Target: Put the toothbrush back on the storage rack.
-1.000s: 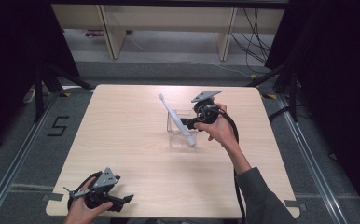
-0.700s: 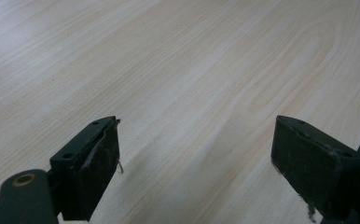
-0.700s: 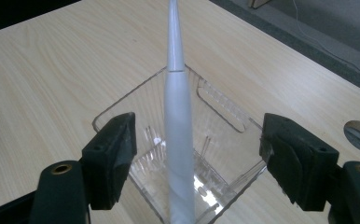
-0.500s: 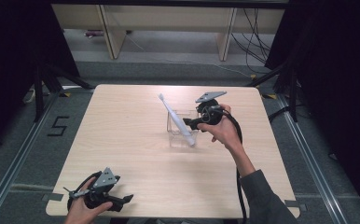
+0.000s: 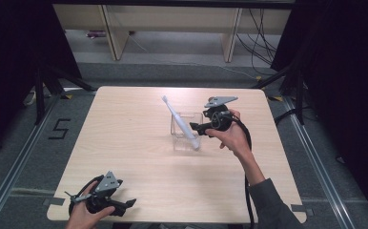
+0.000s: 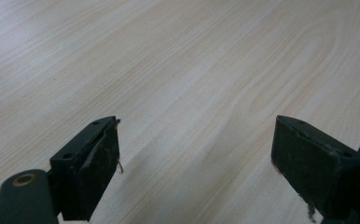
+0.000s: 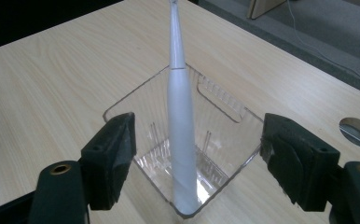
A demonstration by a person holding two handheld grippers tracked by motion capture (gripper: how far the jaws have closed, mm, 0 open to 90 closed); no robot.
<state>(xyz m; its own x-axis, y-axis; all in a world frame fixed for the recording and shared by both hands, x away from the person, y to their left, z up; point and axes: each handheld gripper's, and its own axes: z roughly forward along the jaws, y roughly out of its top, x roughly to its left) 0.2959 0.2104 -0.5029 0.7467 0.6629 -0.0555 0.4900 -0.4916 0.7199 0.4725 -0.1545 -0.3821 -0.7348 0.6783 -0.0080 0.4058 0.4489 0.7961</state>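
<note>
A white electric toothbrush (image 5: pixel 179 121) stands tilted in a clear plastic box (image 5: pixel 195 117) near the table's middle, its head leaning up to the far left. My right gripper (image 5: pixel 197 130) is just right of the box and open. In the right gripper view the toothbrush (image 7: pixel 180 135) rises from the box (image 7: pixel 225 100), and my right gripper (image 7: pixel 199 140) has a jaw on each side of the box, touching nothing. My left gripper (image 5: pixel 125 207) rests at the table's near left corner, and in its own view my left gripper (image 6: pixel 194 154) is open over bare wood.
The pale wooden table (image 5: pixel 125 129) has a round cable hole (image 7: pixel 357 130) beyond the box in the right gripper view. Wooden shelving (image 5: pixel 168 21) stands behind the table's far edge. Dark stands and cables flank both sides.
My right gripper has drawn slightly back to the right and toward the person, away from the box. The toothbrush, the box and my left gripper have stayed put.
</note>
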